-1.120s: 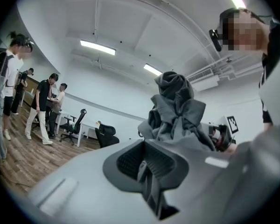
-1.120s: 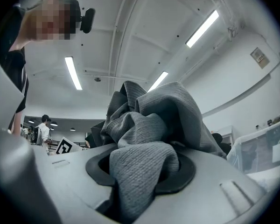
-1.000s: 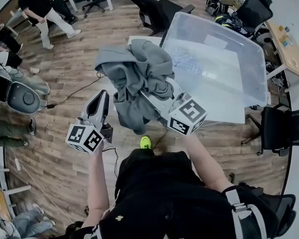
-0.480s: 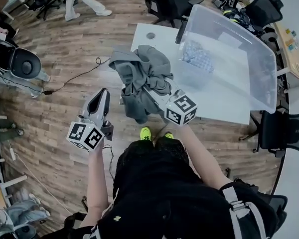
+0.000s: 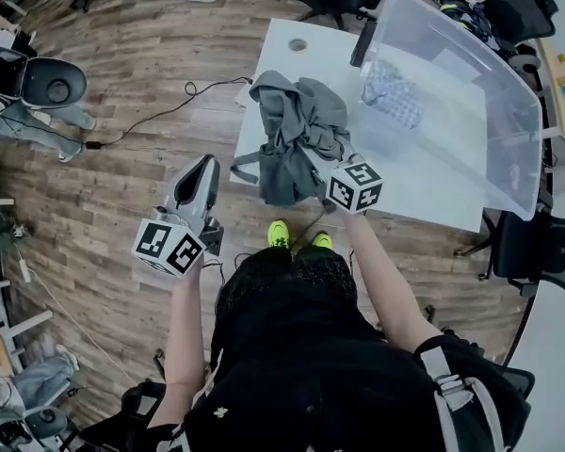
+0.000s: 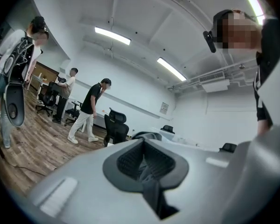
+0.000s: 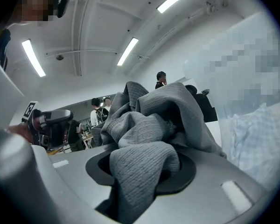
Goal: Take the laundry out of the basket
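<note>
Nearest in the head view, the left gripper (image 5: 208,164) is over the wooden floor (image 5: 113,111), left of the white table (image 5: 273,55) and well apart from it. The left gripper view shows its jaws brought together with nothing between them; the head view cannot confirm this.

The right gripper (image 7: 142,171) is at the table's near edge. In the head view its jaws are hidden under the grey garment (image 5: 297,135). The right gripper view shows them clamped on a thick fold of that knit fabric. The garment is outside the clear plastic bin (image 5: 471,73), bunched over the near-left part of the table, with its lower end hanging past the edge. We cannot tell whether it rests on the tabletop.

Farther back, the head view shows a pale checked cloth (image 5: 393,92) lying inside the bin. The right gripper view shows it only as a pale patch at the right.

Only the left gripper view shows people (image 6: 91,108) standing across the room.
</note>
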